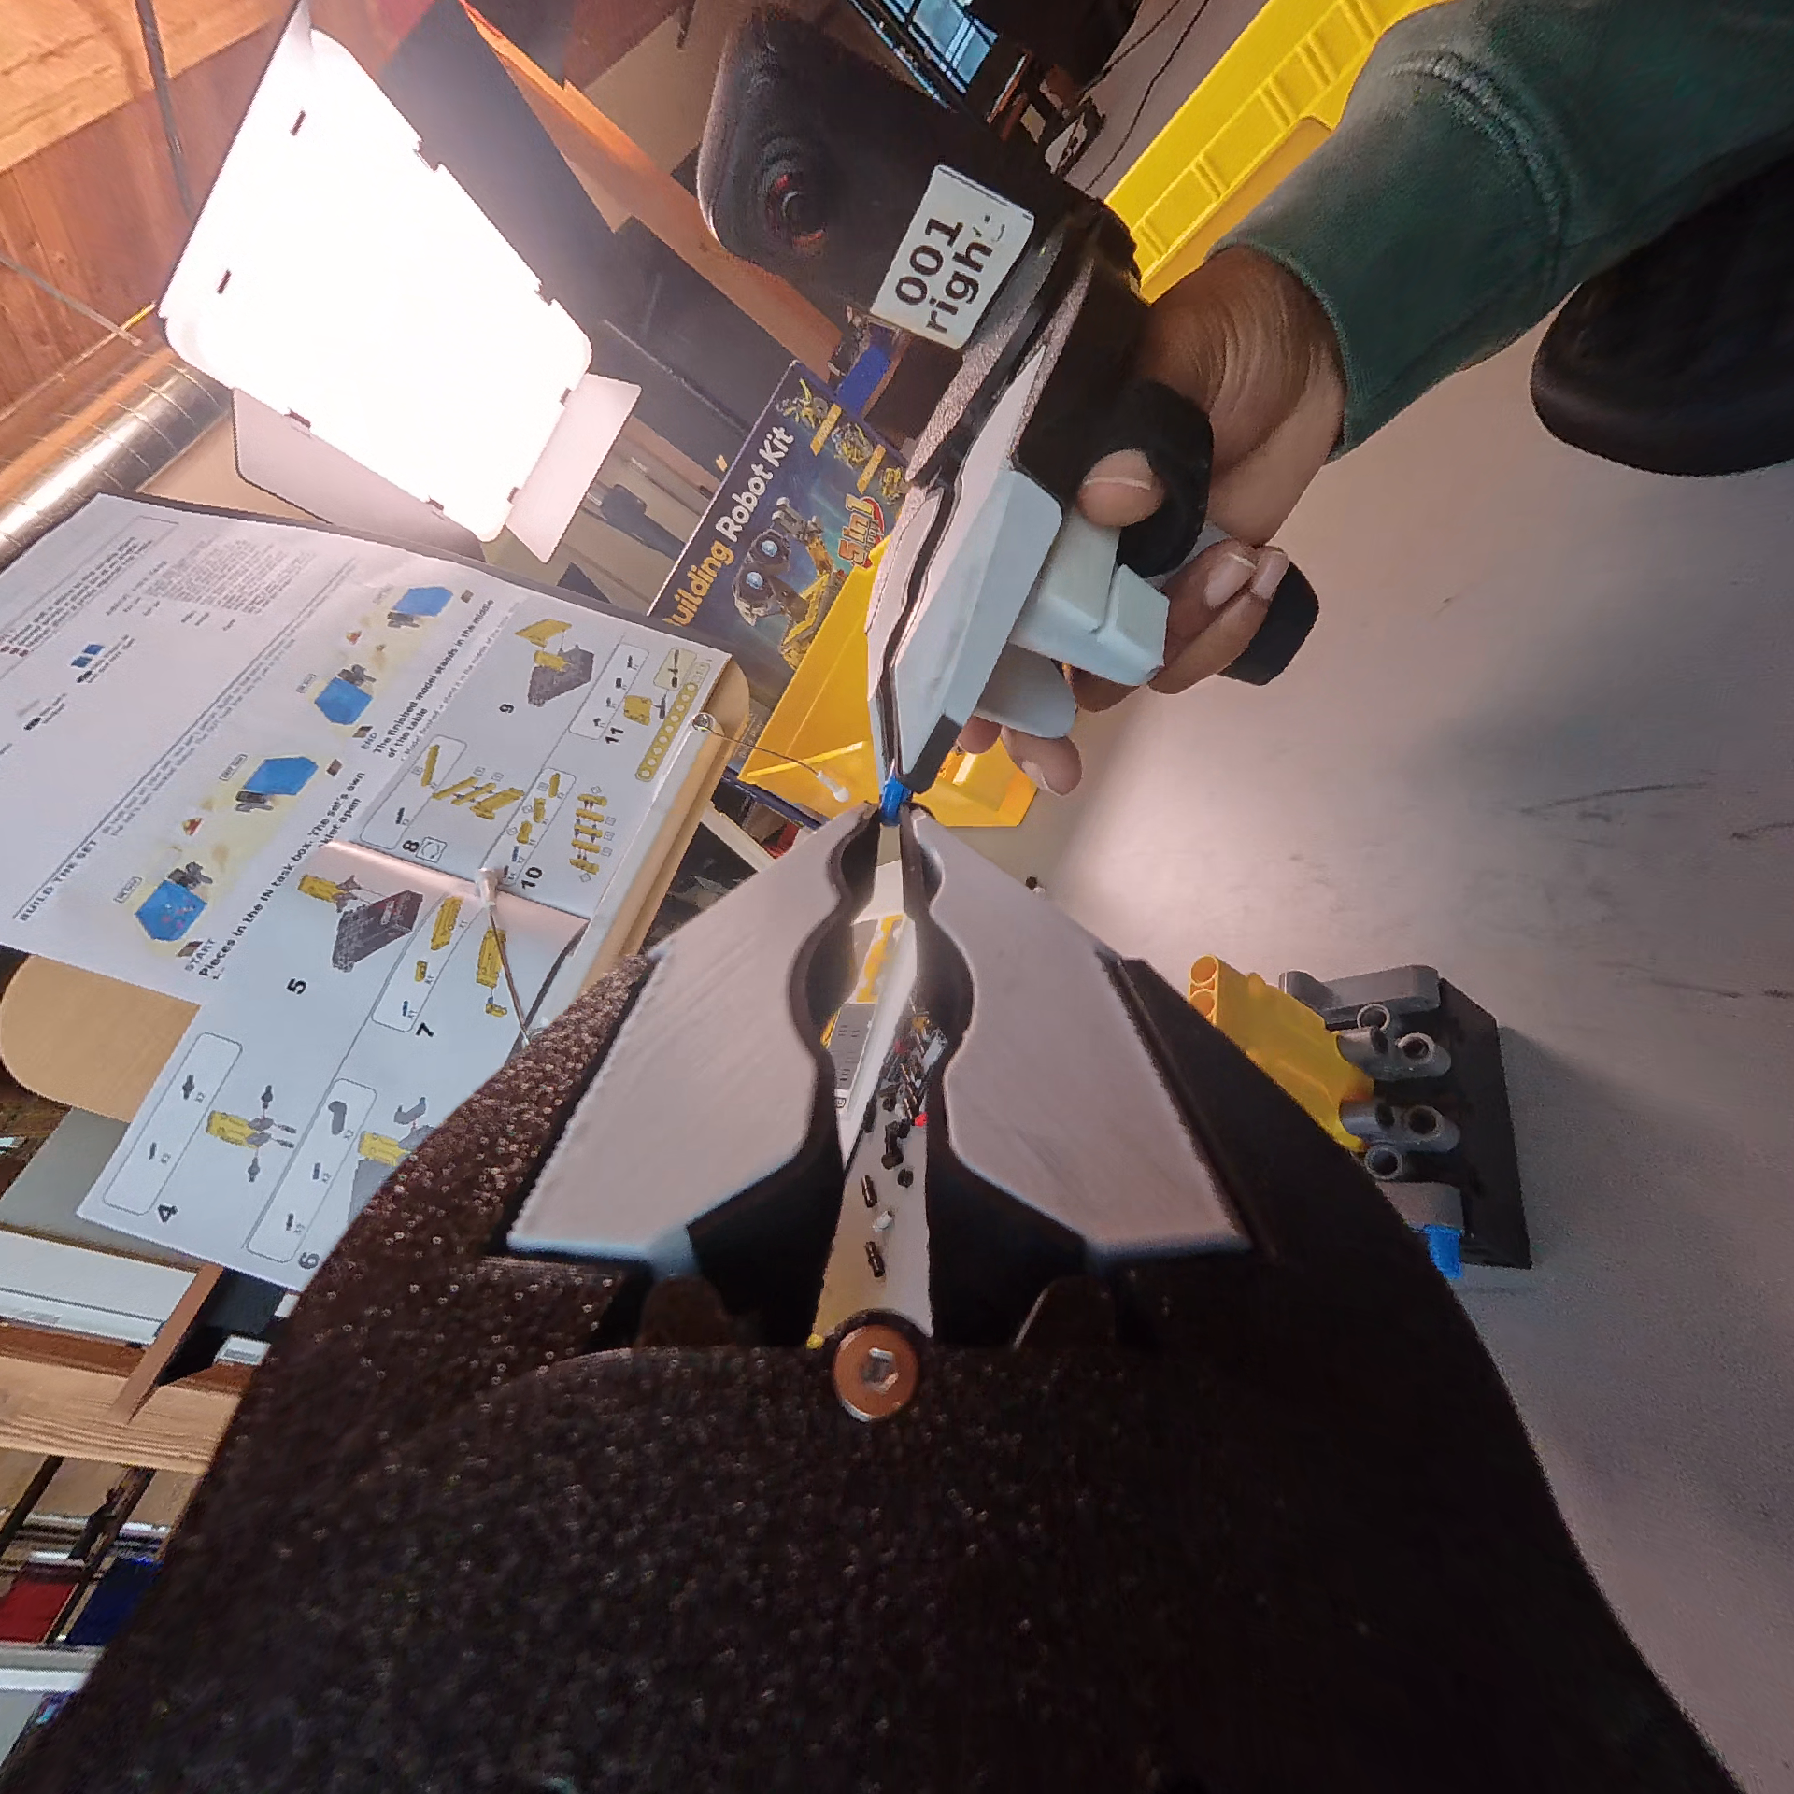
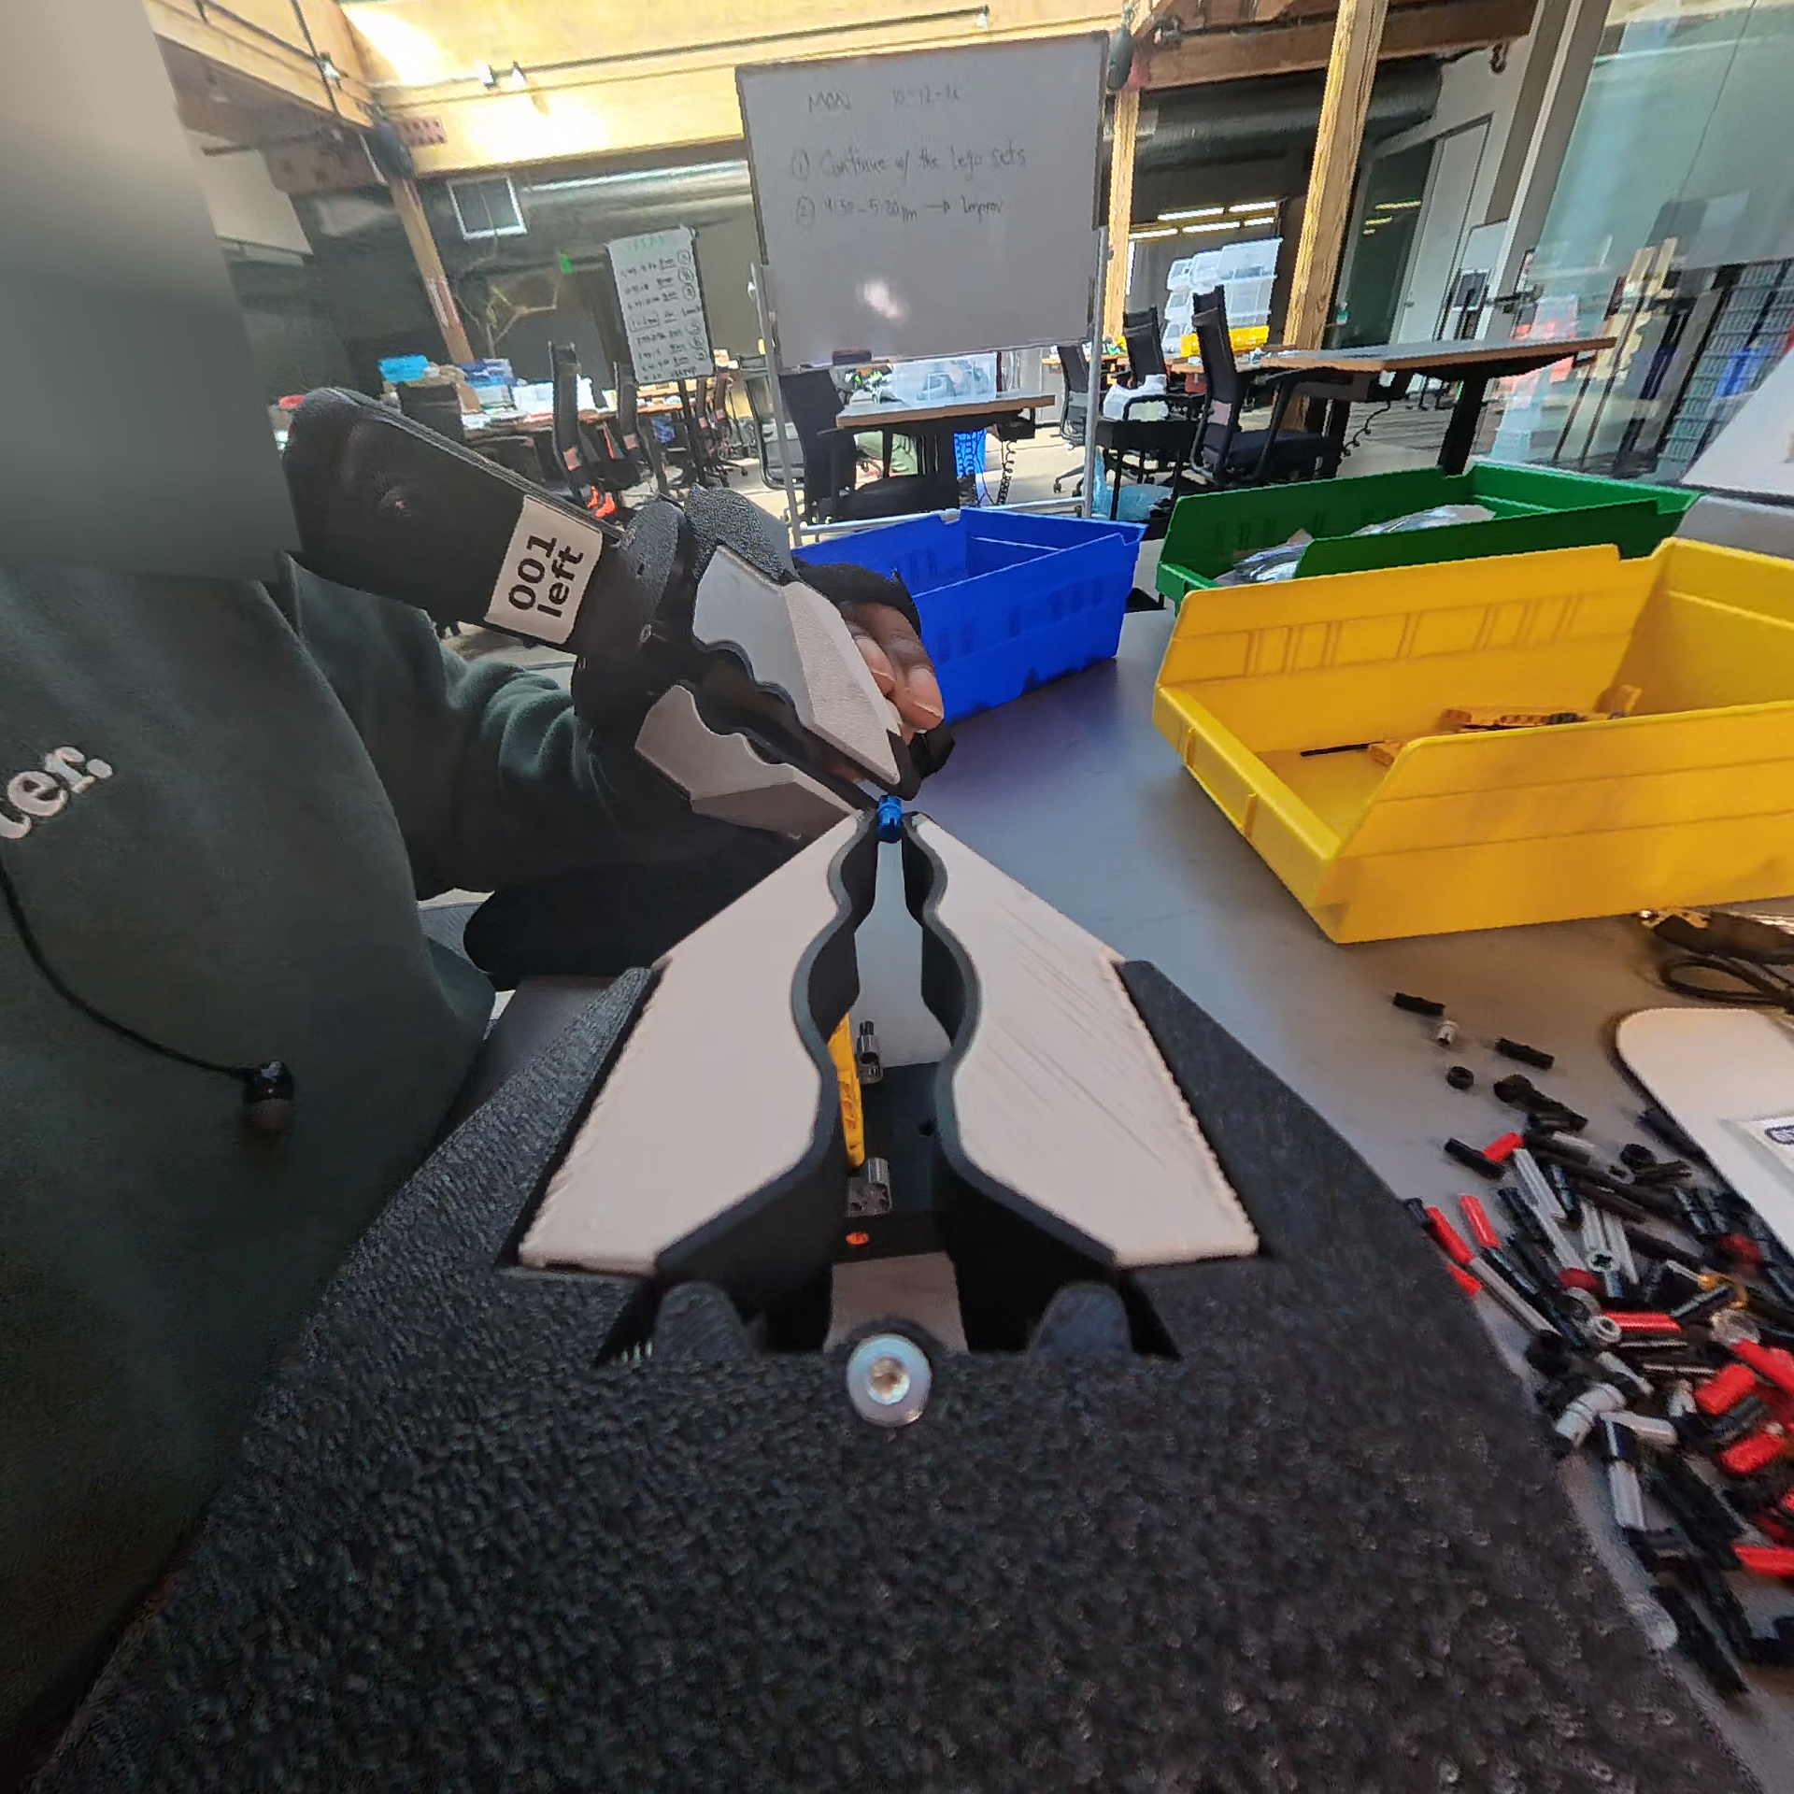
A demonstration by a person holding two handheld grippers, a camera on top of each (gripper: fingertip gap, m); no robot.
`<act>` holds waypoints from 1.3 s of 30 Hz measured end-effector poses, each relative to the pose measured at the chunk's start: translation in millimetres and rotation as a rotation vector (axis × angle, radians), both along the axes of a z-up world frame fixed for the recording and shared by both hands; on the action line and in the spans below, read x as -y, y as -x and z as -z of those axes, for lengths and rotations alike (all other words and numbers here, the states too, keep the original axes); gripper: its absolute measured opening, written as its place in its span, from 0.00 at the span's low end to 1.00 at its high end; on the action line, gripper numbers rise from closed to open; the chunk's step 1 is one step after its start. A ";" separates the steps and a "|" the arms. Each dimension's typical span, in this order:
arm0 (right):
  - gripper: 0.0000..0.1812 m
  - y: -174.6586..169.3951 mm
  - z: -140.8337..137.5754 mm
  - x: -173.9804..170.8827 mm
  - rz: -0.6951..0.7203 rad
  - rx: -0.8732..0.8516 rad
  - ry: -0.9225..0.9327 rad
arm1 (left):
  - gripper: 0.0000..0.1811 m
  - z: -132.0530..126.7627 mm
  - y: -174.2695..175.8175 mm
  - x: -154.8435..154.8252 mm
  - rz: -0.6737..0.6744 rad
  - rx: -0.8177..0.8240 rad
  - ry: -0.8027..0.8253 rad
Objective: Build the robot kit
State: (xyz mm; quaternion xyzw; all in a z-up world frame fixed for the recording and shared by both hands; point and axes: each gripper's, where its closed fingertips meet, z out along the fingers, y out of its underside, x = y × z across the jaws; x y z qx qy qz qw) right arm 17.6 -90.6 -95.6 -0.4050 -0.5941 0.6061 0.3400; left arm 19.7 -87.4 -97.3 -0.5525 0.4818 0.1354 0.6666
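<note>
A small blue peg sits between grey-and-black fingers, with yellow, blue and green bins and a red, black and white pile of pins on the grey table.

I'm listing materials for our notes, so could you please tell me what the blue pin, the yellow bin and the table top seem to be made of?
Blue pin: looks like hard moulded plastic, slightly glossy; both tools pinch it.
Yellow bin: moulded plastic, smooth with a dull sheen; ribs are formed into its wall.
Table top: grey, matt, probably laminate; scuff marks show, but the core is hidden.
</note>
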 end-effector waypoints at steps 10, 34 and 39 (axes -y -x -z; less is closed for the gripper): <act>0.02 -13.2 -19.7 10.1 0.006 -0.215 -0.202 | 0.09 -18.0 -7.8 17.3 0.316 0.519 0.334; 0.02 -9.6 1.6 24.0 -0.033 -0.139 -0.297 | 0.02 3.3 -15.1 27.3 0.440 0.563 0.602; 0.02 -10.9 10.9 7.0 0.008 -0.082 -0.298 | 0.17 34.2 -7.7 23.2 0.366 0.529 0.779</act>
